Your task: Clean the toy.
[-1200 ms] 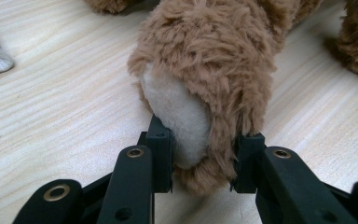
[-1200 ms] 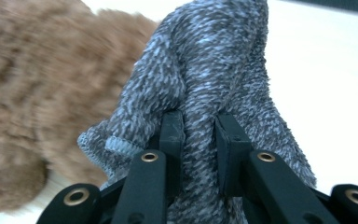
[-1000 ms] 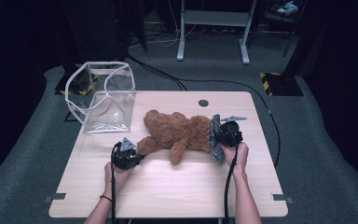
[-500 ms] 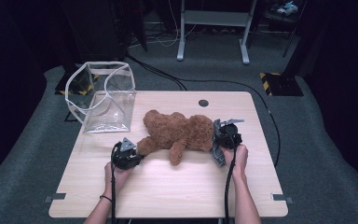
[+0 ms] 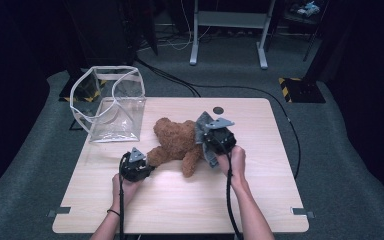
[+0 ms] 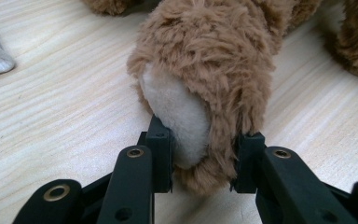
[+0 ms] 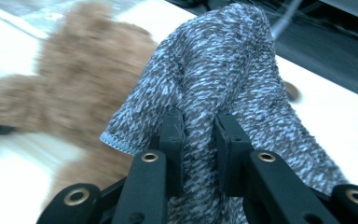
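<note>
While the left tongs (image 6: 200,154) pinch the teddy bear's (image 5: 177,140) paw, the right tongs (image 7: 199,140) clamp grey knitted cloth (image 7: 223,84), probably for pulling it off next.

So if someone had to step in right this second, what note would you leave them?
Left gripper: shut on the bear's paw, low on the table.
Right gripper: shut on a fold of the grey cloth, lifted at the bear's other end.
Clear bag: open, at the table's far left corner, nothing visible inside.
Done: both grips taken.
Left, as it looks: probably get the cloth onto or off the bear; perhaps the bag comes after. Which one I cannot tell.
</note>
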A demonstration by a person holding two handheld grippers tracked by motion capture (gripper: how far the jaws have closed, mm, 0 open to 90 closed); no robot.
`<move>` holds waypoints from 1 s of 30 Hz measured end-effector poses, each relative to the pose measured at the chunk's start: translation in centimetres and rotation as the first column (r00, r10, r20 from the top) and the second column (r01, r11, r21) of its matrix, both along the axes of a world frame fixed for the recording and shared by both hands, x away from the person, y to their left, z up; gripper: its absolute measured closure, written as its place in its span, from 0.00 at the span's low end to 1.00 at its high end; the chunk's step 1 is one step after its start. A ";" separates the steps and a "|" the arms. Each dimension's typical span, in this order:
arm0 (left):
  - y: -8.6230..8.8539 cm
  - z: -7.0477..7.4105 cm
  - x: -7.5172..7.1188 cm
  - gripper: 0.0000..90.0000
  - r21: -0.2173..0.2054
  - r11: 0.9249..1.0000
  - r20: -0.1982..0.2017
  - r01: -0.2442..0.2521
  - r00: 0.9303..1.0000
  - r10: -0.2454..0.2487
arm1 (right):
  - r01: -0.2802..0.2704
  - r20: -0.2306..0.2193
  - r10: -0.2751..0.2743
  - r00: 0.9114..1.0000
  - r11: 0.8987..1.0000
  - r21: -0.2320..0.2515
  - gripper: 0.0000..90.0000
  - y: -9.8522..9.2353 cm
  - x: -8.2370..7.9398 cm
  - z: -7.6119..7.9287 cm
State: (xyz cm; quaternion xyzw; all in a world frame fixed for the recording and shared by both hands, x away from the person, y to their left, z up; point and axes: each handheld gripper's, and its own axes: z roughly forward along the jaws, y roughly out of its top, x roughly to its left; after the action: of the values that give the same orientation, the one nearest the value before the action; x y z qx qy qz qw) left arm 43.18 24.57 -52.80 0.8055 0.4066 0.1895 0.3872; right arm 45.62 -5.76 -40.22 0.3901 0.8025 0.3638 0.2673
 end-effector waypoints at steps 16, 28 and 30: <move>0.1 0.0 0.0 0.74 0.006 1.000 -0.001 0.003 1.000 -0.003 | -0.196 -0.040 0.192 0.981 0.975 -0.109 0.84 9.1 -0.6 -2.8; 0.1 0.0 0.0 0.74 0.005 1.000 -0.003 0.004 1.000 -0.004 | -0.095 -0.056 0.090 0.994 0.992 -0.082 0.84 3.6 -0.1 -2.2; 0.1 0.0 0.0 0.74 0.004 1.000 -0.003 0.003 1.000 -0.003 | -0.079 -0.057 0.075 0.996 0.994 -0.074 0.84 2.7 -0.1 -2.2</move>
State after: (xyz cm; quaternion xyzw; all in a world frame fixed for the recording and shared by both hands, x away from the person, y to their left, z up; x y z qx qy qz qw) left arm 43.20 24.63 -52.77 0.8073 0.4053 0.1886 0.3853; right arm 45.51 -3.08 -42.39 0.3584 0.8371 0.3323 0.2457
